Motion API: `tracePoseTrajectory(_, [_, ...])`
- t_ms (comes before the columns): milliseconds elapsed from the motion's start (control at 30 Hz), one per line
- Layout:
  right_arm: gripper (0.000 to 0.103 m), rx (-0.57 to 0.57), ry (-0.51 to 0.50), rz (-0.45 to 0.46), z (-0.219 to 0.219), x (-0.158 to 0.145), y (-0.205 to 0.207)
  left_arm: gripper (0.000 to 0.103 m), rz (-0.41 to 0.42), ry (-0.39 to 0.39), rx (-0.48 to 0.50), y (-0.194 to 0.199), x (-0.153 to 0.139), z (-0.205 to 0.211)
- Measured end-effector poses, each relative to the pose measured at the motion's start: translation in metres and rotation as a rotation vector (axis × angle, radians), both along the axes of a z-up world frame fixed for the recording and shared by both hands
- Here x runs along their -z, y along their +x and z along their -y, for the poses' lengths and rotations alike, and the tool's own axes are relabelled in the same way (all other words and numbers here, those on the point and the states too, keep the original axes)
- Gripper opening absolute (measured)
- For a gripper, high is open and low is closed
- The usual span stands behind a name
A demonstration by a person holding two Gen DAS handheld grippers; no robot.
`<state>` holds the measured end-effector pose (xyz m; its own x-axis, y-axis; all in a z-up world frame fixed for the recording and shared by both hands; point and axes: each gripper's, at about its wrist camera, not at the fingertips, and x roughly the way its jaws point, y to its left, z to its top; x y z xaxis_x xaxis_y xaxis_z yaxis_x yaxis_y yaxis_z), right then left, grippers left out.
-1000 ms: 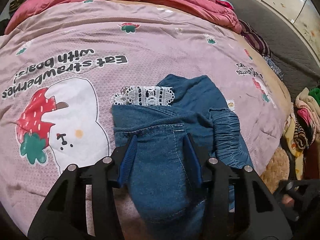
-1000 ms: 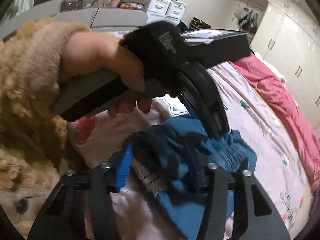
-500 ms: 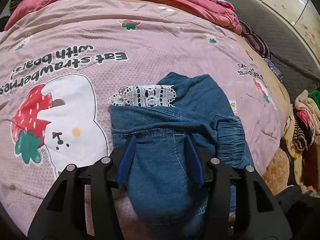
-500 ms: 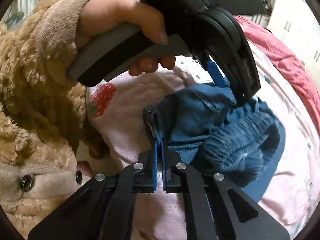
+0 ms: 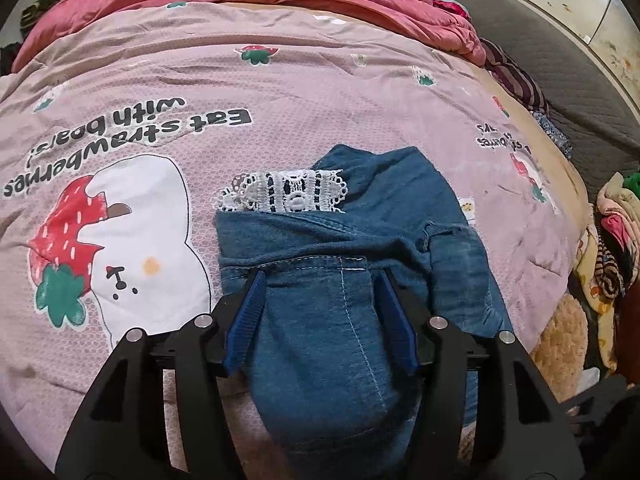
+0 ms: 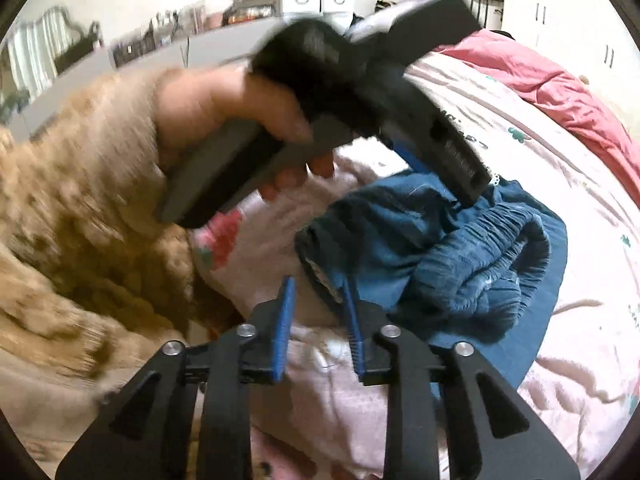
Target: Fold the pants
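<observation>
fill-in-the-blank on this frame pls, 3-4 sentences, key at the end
1. The folded pants are made of blue ____.
2. The trim peeking out at the far edge of the pants is white ____.
3. The fruit printed on the pink quilt beside the bear is a ____.
4. The right tongs, jaws apart, hold ____.

Missing words: denim; lace; strawberry; nothing

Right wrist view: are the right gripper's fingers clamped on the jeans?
No, the right gripper has its fingers apart, with only pink bedding between them and the jeans off to one side.
</observation>
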<state>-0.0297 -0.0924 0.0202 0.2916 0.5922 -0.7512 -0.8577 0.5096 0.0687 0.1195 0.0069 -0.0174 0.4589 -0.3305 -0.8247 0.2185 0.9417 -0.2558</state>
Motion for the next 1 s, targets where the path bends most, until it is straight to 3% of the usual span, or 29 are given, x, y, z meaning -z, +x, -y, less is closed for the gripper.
tracePoseTrajectory(233, [0.025, 0.124, 0.06, 0.027, 0.02, -0.018, 0.017, 0.052, 0.003, -0.001, -0.003, -0.001, 0.0, 0.001])
tracePoseTrajectory(400, [0.025, 0.227, 0.013, -0.077, 0.027, 0.014, 0.043, 0.053, 0.002, 0.0, 0.001, -0.001, 0.0, 0.001])
tracePoseTrajectory(600, [0.025, 0.253, -0.038, -0.15, 0.025, 0.043, 0.045, 0.056, 0.001, -0.009, 0.0, 0.001, 0.001, 0.001])
tracePoseTrajectory(733, [0.028, 0.25, -0.004, -0.15, 0.032, 0.033, 0.041, 0.058, 0.033, -0.041, -0.009, -0.004, -0.006, -0.002])
tracePoseTrajectory(1000, [0.046, 0.297, 0.088, -0.124, 0.066, 0.001, 0.032, 0.06, 0.115, -0.071, -0.077, -0.025, -0.039, -0.021])
